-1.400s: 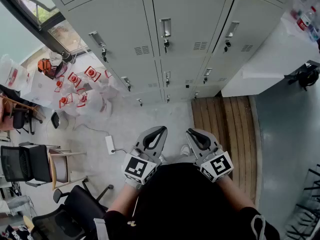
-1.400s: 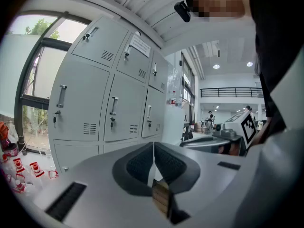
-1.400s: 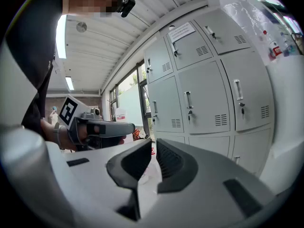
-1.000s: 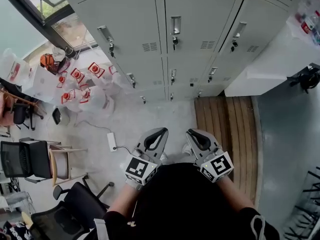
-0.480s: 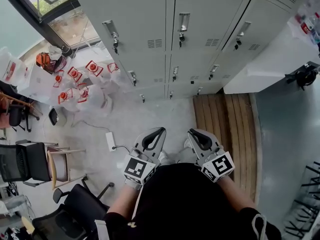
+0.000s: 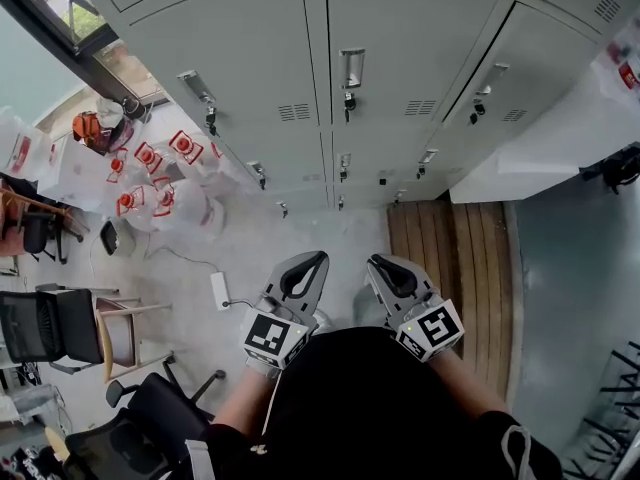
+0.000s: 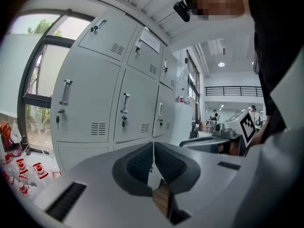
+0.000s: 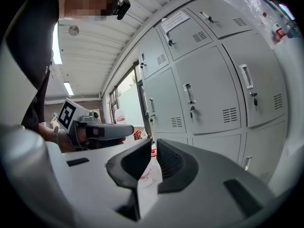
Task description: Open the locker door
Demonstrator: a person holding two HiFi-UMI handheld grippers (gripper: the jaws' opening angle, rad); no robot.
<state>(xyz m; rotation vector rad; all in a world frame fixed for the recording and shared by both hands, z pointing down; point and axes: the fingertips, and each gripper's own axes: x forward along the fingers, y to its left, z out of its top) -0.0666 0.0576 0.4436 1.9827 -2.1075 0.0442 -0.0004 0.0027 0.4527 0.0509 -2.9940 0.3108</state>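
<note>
A bank of grey metal lockers fills the top of the head view, all doors closed. The middle upper door carries a chrome handle with a key lock under it. The same handles also appear in both gripper views. My left gripper and right gripper are held side by side close to the person's waist, well short of the lockers. Both are shut with nothing between their pads.
White jugs with red labels crowd the floor at the lockers' left end under a window. Chairs stand at the left. A power strip lies on the floor. A wooden platform and a white counter are at the right.
The head view has swayed a little, so the lockers shift in the picture. Both grippers stay shut by the waist, hardly moved.
</note>
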